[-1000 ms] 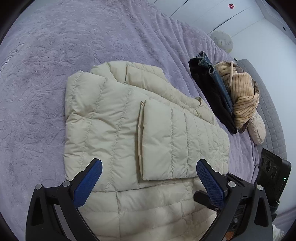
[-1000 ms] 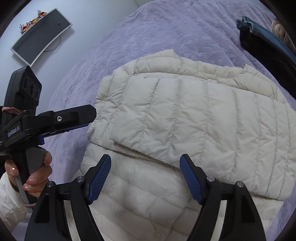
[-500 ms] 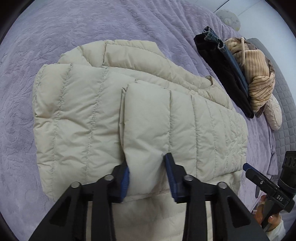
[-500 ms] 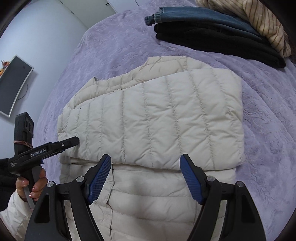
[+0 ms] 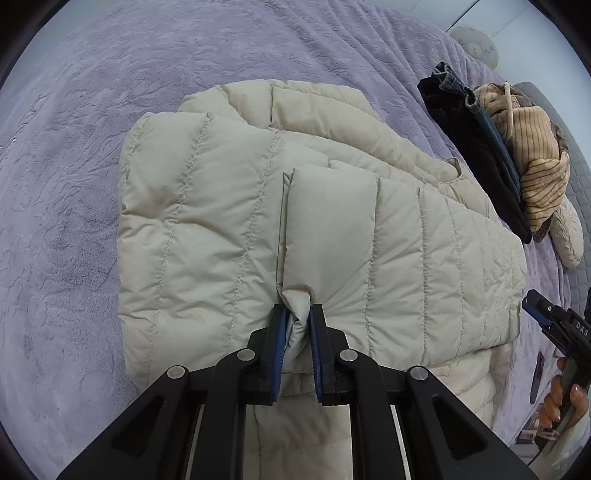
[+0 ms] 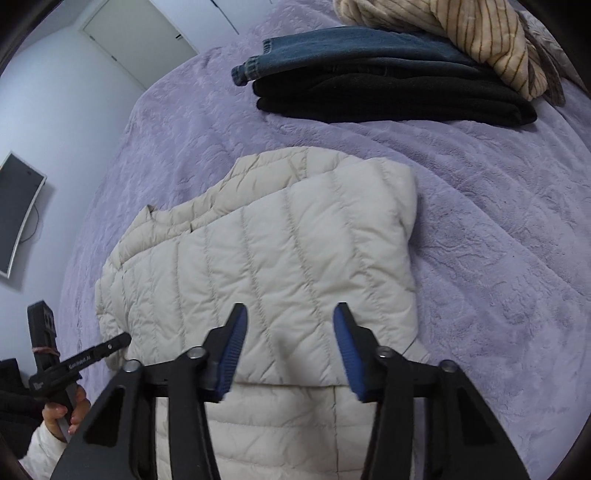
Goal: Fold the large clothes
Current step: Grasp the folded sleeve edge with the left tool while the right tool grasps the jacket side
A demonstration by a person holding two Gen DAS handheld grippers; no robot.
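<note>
A cream quilted puffer jacket (image 5: 207,229) lies partly folded on the purple bed cover (image 5: 66,110). Its sleeve is folded across the body. My left gripper (image 5: 298,314) is shut on the near corner of the folded sleeve layer (image 5: 332,236). In the right wrist view the jacket (image 6: 280,251) lies ahead, and my right gripper (image 6: 290,317) is open over the folded layer's near edge, its blue pads (image 6: 347,343) on either side of the fabric without pinching it. My left gripper also shows at the lower left (image 6: 122,338).
A stack of folded clothes lies beyond the jacket: black garment (image 6: 388,96), blue jeans (image 6: 332,48), striped tan sweater (image 6: 461,33). It also shows in the left wrist view (image 5: 480,155). A wall screen (image 6: 18,210) and a door (image 6: 140,37) are at the left.
My left gripper closed from wide open onto the sleeve layer's corner. My right gripper swung right along the jacket's fold edge and narrowed slightly, staying open.
</note>
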